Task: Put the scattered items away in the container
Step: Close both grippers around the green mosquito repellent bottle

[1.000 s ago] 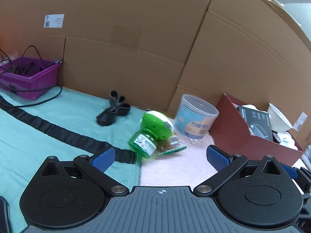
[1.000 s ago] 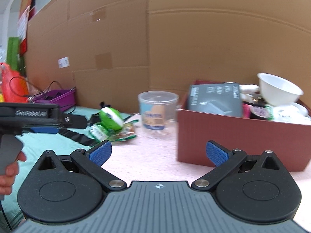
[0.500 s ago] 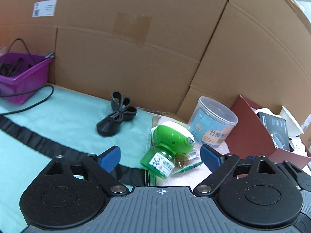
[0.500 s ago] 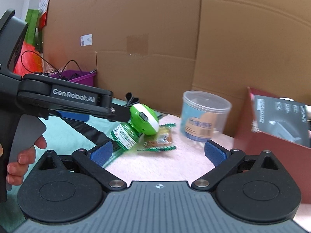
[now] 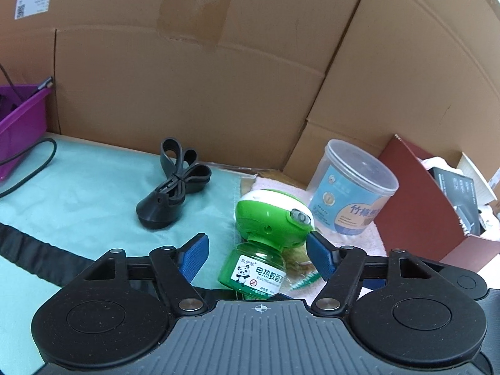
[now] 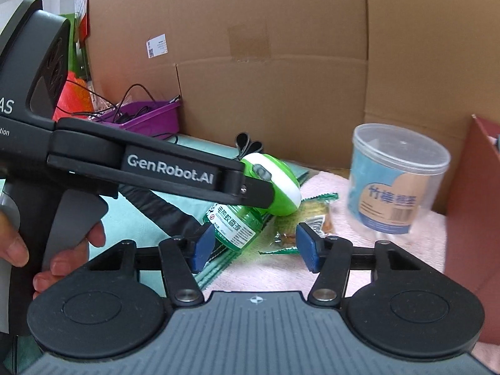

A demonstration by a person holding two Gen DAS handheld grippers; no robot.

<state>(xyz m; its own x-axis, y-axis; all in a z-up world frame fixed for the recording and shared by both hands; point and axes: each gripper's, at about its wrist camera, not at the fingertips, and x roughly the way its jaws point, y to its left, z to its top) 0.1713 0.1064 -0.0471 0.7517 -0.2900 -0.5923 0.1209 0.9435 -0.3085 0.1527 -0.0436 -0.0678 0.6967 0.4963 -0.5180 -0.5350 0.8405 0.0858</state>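
Left wrist view: my left tool [image 5: 255, 251] is spread wide, pads either side of the green mosquito-repellent bottle [image 5: 267, 243]. It lies tipped on its side, green-and-white cap toward the cardboard wall [image 5: 218, 93], label toward me, at the seam between the teal cloth [image 5: 78, 200] and the pink towel [image 5: 359, 237]. Right pad looks just beside or touching the cap; left pad is apart. Nothing gripped yet. I judge this the pre-grasp step of one pick. Next: squeeze on the cap or neck, lift, carry right to the red box [image 5: 418, 206]. The round cap may roll or slip under the pads. A snack packet [image 5: 301, 268] sits partly under the bottle; avoid pinching it too. The clear tub [image 5: 353, 197] stands between the bottle and the box, so the carry needs height over it. Black coiled cable [image 5: 173, 187] is off to the left, out of the way.

Right wrist view: my right tool [image 6: 254, 245] is also unclenched and holding nothing, low over the towel, near the bottle's base. The left tool's finger [image 6: 193, 178] crosses in front, reaching the cap. Crowded here; I'd keep the right one back so the two don't collide. Tub [image 6: 397, 184] just right, box wall [image 6: 475, 206] at the frame edge. Free room is upward and toward me; the cardboard wall closes off the back.
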